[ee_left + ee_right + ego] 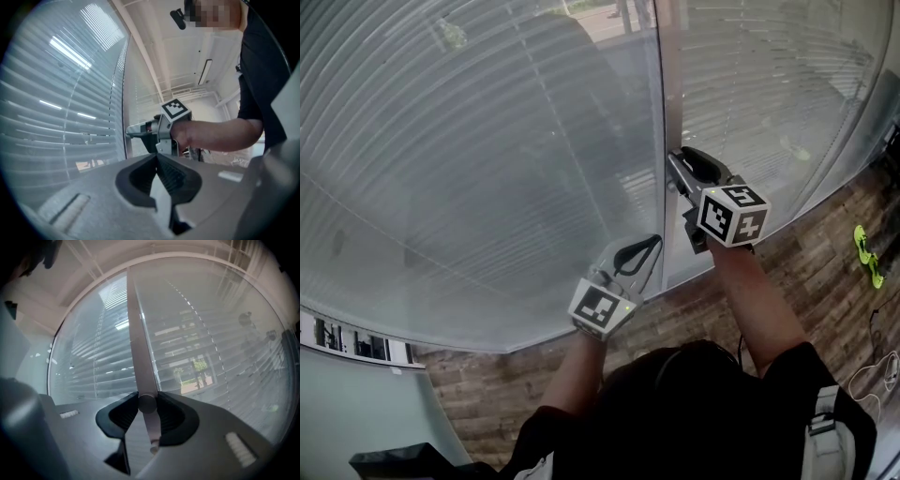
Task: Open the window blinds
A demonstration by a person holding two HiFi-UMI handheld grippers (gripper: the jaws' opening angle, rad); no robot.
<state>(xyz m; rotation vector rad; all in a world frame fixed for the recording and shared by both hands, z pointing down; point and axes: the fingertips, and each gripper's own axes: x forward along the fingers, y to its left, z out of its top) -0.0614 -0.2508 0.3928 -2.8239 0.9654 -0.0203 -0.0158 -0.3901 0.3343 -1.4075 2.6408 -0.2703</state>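
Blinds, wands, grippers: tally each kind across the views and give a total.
Blinds: 2
Wand: 1
Grippers: 2, the left gripper and the right gripper
Total: 5

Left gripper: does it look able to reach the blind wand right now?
Probably yes: the left gripper hangs shut and empty close by, nothing between. But the right gripper clamps the wand near its lower end, so only the length above is free.

Pale grey slatted blinds (pixel 469 169); brown plank-patterned floor (pixel 825 267).
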